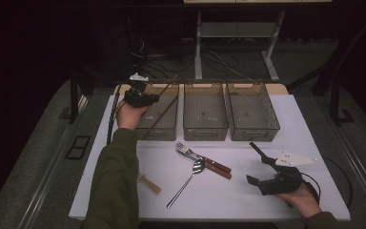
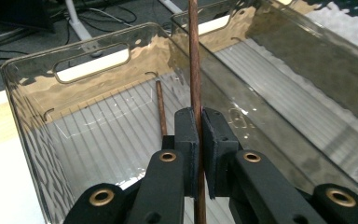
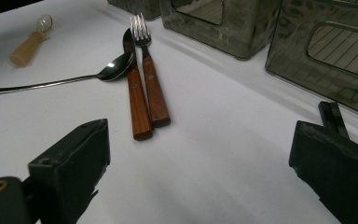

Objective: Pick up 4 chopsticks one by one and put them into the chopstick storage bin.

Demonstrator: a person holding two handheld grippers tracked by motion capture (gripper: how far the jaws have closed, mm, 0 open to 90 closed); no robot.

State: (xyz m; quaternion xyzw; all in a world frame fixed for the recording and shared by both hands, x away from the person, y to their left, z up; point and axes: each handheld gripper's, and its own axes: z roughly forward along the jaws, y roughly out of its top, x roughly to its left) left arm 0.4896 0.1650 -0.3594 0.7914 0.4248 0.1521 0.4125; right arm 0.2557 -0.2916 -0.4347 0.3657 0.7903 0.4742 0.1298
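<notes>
Your left tongs [image 2: 199, 135] are closed tight on a thin brown stick [image 2: 195, 70], held over the left bin [image 1: 169, 130] in the upper left of the high view. A second stick [image 2: 161, 108] already lies inside. If you release it too high, it could bounce or lean on the wall. Your left forearm reaches forward. Your right tongs [image 1: 256, 164] rest wide open and empty at the lower right of the surface [image 1: 248, 200].
</notes>
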